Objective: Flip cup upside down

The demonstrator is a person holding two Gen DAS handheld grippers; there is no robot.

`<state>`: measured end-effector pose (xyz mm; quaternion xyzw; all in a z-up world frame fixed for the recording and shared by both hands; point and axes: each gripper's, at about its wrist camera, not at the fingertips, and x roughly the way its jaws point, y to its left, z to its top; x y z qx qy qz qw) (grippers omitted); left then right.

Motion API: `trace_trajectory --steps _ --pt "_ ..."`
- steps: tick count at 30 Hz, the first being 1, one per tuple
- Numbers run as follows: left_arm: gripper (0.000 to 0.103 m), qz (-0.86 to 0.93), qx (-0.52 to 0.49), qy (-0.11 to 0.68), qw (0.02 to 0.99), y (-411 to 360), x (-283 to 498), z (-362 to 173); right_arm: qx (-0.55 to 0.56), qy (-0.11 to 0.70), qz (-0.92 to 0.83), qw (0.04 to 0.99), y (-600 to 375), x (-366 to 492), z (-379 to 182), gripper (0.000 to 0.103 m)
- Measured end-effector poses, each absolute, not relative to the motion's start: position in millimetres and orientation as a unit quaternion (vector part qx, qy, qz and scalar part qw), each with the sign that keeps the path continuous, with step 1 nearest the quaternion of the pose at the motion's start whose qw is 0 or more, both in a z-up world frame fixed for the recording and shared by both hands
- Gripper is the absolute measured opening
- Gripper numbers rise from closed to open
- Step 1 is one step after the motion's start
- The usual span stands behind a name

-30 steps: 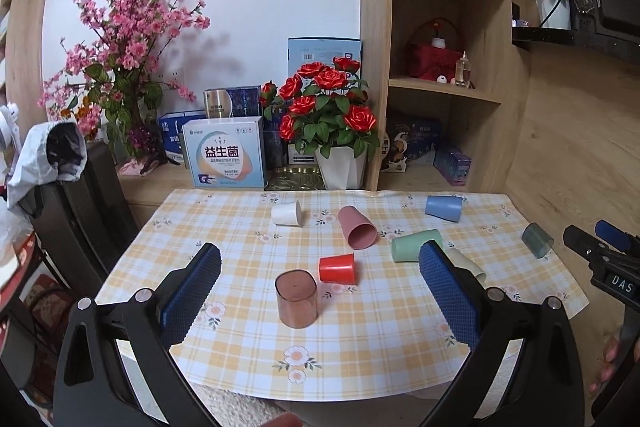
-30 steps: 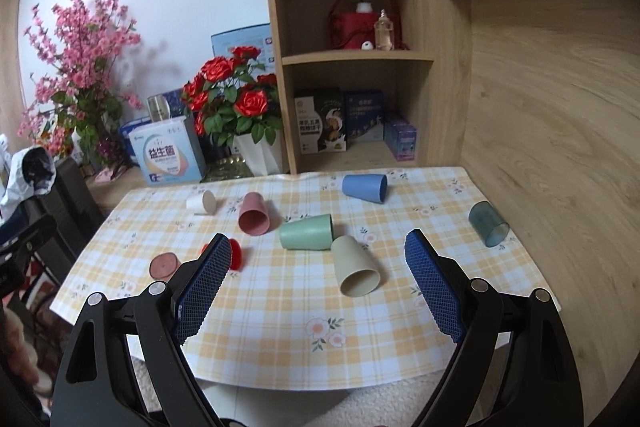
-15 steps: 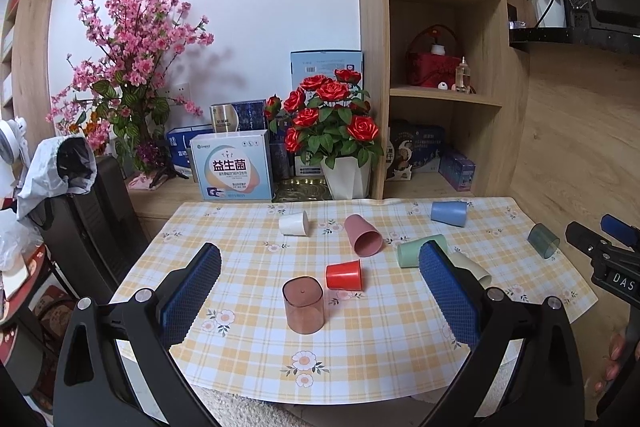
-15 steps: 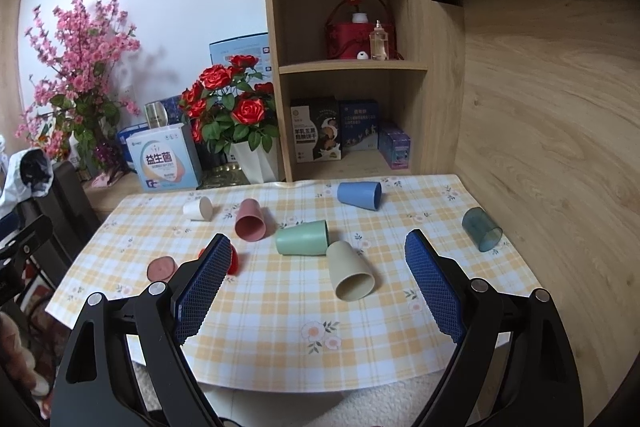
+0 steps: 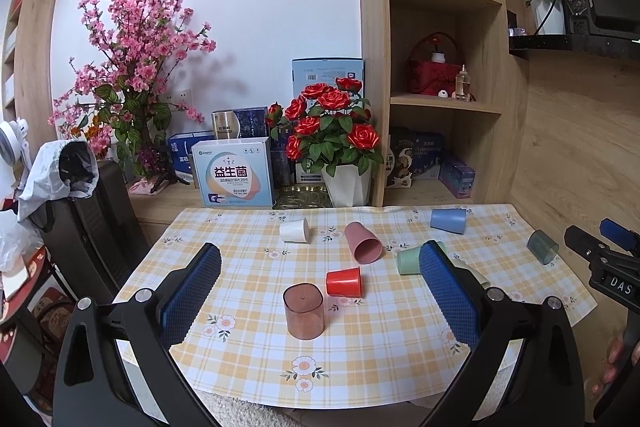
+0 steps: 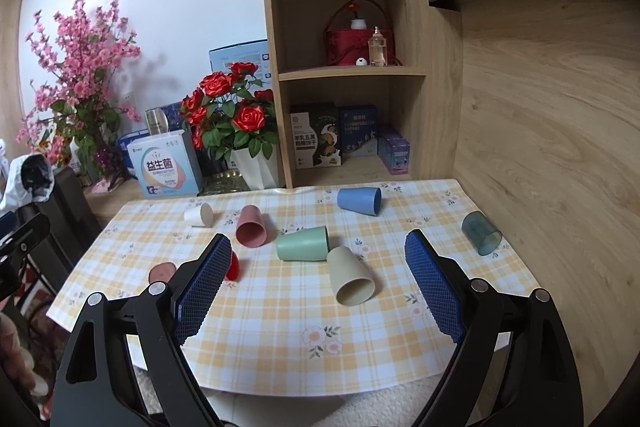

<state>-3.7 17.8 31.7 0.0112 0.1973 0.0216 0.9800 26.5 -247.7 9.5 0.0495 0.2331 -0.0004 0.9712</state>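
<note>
A clear brown cup (image 5: 303,311) stands upside down on the checked tablecloth (image 5: 248,279). Around it lie cups on their sides: red (image 5: 344,281), pink (image 5: 363,242), white (image 5: 294,230), green (image 6: 303,243), beige (image 6: 351,275), blue (image 6: 359,200) and dark teal (image 6: 480,232). My left gripper (image 5: 320,291) is open and empty, held back above the near table edge in front of the brown cup. My right gripper (image 6: 318,283) is open and empty, in front of the beige cup.
A white pot of red roses (image 5: 334,143), a white box (image 5: 232,173) and a pink blossom plant (image 5: 132,75) stand behind the table. A wooden shelf unit (image 6: 348,67) rises at the back right. A dark chair (image 5: 88,219) stands at the left.
Both grippers have drawn back and up from the table, so the cups look smaller and lower. Nothing on the table has moved.
</note>
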Motion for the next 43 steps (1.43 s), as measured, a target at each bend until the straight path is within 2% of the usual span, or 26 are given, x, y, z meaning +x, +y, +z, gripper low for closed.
trace_trajectory --steps 43 --pt "0.097 0.029 0.006 0.188 0.982 19.6 -6.1 33.8 0.052 0.244 0.005 0.968 -245.3 28.6 0.9 0.086"
